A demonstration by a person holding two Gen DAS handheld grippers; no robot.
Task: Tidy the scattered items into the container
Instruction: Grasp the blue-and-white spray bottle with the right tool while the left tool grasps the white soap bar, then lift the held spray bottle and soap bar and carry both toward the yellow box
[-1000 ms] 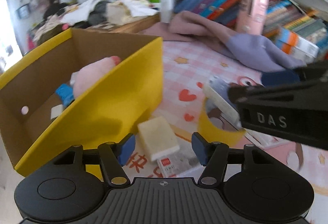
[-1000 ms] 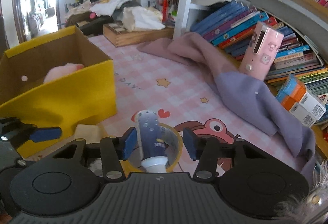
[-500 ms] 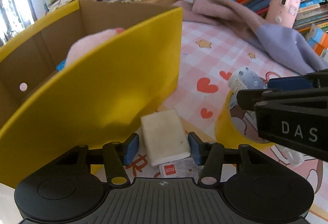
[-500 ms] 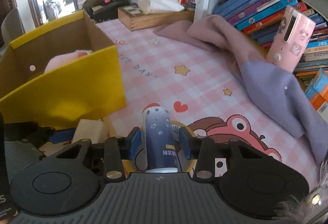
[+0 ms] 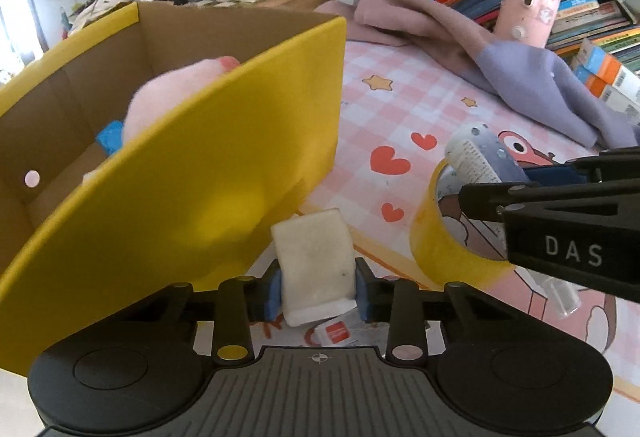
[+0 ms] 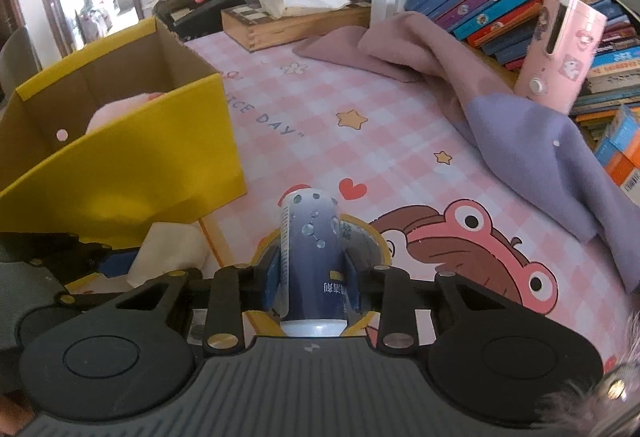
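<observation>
Holding a white sponge [image 5: 316, 265] clamped in my left gripper [image 5: 317, 287], I was just beside the yellow box [image 5: 224, 173], below its rim. My right gripper [image 6: 311, 279] had its jaws pressed on a blue tube [image 6: 312, 249] standing inside a yellow tape roll [image 6: 372, 237] on the pink counter [image 6: 360, 141]. I judged each needed lifting clear over the near wall before release, above the pink plush toy [image 5: 168, 93] inside.
</observation>
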